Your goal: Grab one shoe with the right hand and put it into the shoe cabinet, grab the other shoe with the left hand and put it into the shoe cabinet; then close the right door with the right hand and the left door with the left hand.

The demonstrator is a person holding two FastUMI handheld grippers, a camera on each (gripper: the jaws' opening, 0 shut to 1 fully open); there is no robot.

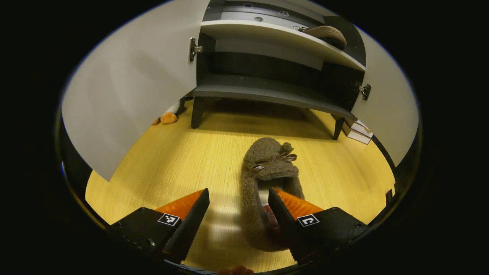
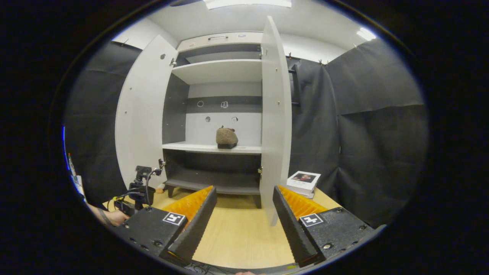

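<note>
A brown fuzzy shoe (image 1: 267, 168) with a bow lies on the wooden floor, toe toward the cabinet. My left gripper (image 1: 238, 193) is open low over its heel end; one finger sits over the shoe's opening and the other over the floor to its left. The second shoe (image 2: 226, 137) rests on the cabinet's middle shelf (image 2: 198, 147), also the shoe (image 1: 326, 34) at the top of the left gripper view. My right gripper (image 2: 244, 190) is open and holds nothing, facing the cabinet from a distance. Both doors, left (image 2: 143, 114) and right (image 2: 276, 114), stand wide open.
A stack of books (image 2: 303, 182) lies on the floor right of the cabinet. An orange toy (image 1: 168, 117) sits by the cabinet's left leg. A hand (image 2: 112, 217) holding the other gripper shows low at the left of the right gripper view. Black cloth walls surround the booth.
</note>
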